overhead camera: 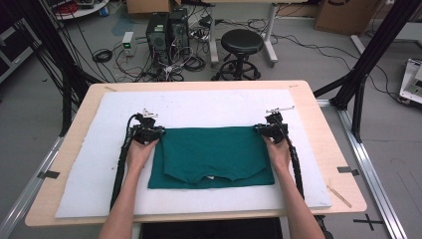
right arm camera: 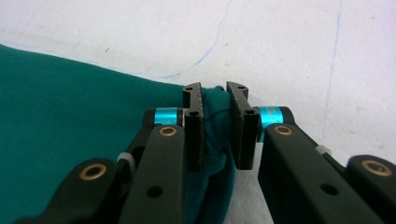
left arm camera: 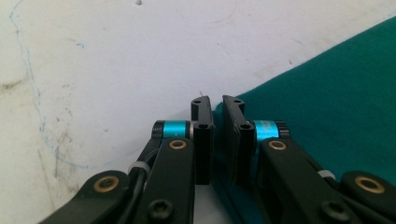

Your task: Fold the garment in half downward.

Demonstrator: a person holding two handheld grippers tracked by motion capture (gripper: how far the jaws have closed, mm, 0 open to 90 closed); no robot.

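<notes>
A wooden surface (overhead camera: 318, 149) carries a white foam mat (overhead camera: 199, 107); behind it the grey floor holds a black stool (overhead camera: 242, 45), computer towers (overhead camera: 166, 30) and tangled cables; a green T-shirt (overhead camera: 211, 157) lies folded on the mat near the surface's front edge; the left gripper (overhead camera: 148, 133) pinches its far left corner, jaws narrow on cloth; the right gripper (overhead camera: 269, 130) clamps bunched fabric at the far right corner.

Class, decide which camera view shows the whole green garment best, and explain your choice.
The high view: the green garment lies folded flat on the white mat, all edges visible. The left gripper view shows one corner by the jaws; the right gripper view shows a corner bunched between the jaws.
</notes>
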